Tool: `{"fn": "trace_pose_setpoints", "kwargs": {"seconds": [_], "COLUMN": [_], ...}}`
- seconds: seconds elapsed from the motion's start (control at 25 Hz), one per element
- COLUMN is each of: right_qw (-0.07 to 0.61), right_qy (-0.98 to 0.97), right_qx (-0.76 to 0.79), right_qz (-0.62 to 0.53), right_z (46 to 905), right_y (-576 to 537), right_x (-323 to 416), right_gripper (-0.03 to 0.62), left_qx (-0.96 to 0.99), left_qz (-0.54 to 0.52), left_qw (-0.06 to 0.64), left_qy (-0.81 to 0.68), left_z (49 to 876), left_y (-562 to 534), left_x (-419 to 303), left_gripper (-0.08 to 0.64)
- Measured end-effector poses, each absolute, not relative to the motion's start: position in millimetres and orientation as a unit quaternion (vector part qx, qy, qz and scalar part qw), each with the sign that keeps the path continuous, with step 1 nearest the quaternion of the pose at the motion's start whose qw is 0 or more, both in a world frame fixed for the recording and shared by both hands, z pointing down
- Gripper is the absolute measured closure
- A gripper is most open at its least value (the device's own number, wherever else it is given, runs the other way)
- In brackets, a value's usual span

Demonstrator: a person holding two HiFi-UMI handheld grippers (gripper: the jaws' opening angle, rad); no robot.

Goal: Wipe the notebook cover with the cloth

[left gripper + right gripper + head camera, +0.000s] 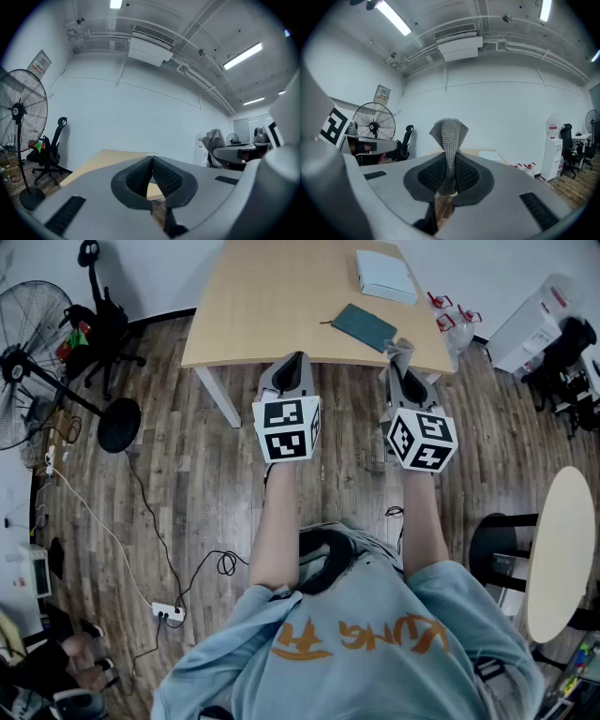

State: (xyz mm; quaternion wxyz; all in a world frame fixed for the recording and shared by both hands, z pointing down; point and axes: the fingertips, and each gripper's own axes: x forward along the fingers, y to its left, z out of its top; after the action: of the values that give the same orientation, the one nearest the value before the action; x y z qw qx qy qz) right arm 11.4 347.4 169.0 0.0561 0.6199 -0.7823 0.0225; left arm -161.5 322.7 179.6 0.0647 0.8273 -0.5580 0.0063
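A dark green notebook [364, 326] lies on the wooden table [272, 306], near its front right edge. My right gripper [401, 360] is shut on a grey knitted cloth [448, 140], which sticks up from between the jaws; the cloth [400, 351] shows at the table's front edge, just right of the notebook. My left gripper [292, 366] hangs at the table's front edge, left of the notebook, its jaws pressed together with nothing in them. Both point at the far wall, level with the tabletop [110, 161].
A white box [384, 276] sits at the table's back right. A standing fan [33, 362] and an office chair [98, 320] stand left. A power strip [169, 613] with cables lies on the wood floor. A round table [561, 549] and stool [497, 545] stand right.
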Motion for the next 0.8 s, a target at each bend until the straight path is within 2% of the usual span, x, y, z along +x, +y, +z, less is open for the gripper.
{"fn": "trace_pose_setpoints", "kwargs": {"seconds": [0.8], "right_qw": [0.035], "right_qy": [-0.763], "right_qx": [0.645], "right_qz": [0.020], "right_z": [155.0], "right_y": [350.4], "right_x": [36.8], "right_gripper": [0.565], "left_qx": [0.835], "left_qz": [-0.009], "left_qw": [0.070], "left_qy": [-0.546], "left_z": [169.8], "left_y": [311.0], "left_x": [-149.4], "left_gripper": [0.542]}}
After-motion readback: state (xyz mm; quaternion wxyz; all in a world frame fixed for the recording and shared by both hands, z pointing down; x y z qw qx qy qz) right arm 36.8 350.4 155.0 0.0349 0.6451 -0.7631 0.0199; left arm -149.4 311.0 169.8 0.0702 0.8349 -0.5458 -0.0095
